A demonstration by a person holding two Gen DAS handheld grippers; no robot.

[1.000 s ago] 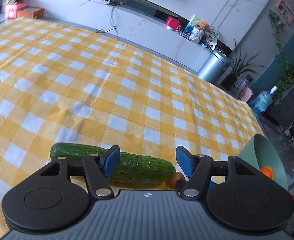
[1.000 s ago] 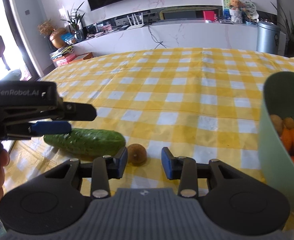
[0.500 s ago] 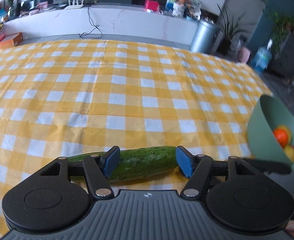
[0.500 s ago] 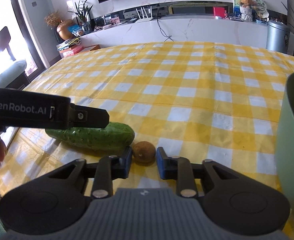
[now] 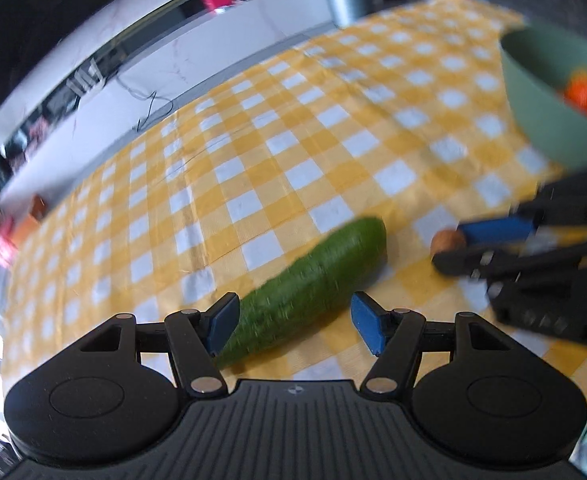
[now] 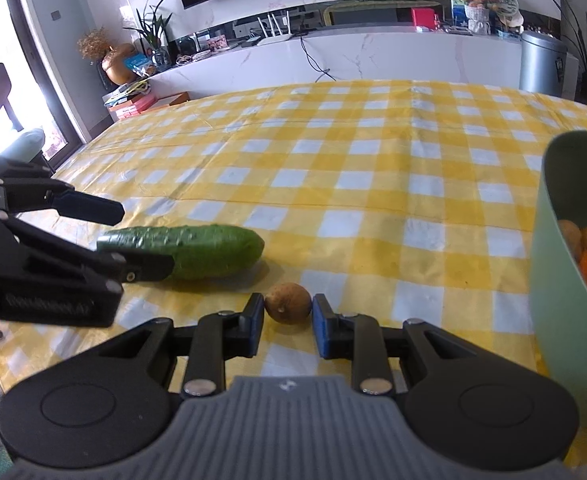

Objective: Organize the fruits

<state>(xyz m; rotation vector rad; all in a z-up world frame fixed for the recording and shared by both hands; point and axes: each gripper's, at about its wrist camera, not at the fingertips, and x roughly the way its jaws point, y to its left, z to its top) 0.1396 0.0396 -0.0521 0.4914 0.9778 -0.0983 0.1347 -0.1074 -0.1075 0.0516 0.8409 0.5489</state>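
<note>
A yellow-and-white checked cloth (image 6: 373, 184) covers the worktop, most of it bare toward the far edge, where a white marble counter (image 6: 393, 60) and a grey bin (image 6: 541, 64) stand beyond. At the right, a pale green bowl (image 6: 565, 280) sits on the cloth; the right wrist view shows oranges and small brown fruit inside, while the blurred left wrist view catches only an orange patch behind its rim. A cucumber (image 6: 189, 252) lies near the front left of the worktop, its long side across the right wrist view. The left gripper (image 5: 295, 320) hangs over it with jaws spread wide, one finger to either side of the near end; whether the pads touch its skin cannot be told through the blur. Just right of the cucumber's blunt end, apart from it, a small brown kiwi (image 6: 288, 303) rests on the cloth, pinched between the blue pads of the right gripper (image 6: 287, 324), whose jaws have just been closing onto it. Open cloth separates the kiwi from the bowl.
</note>
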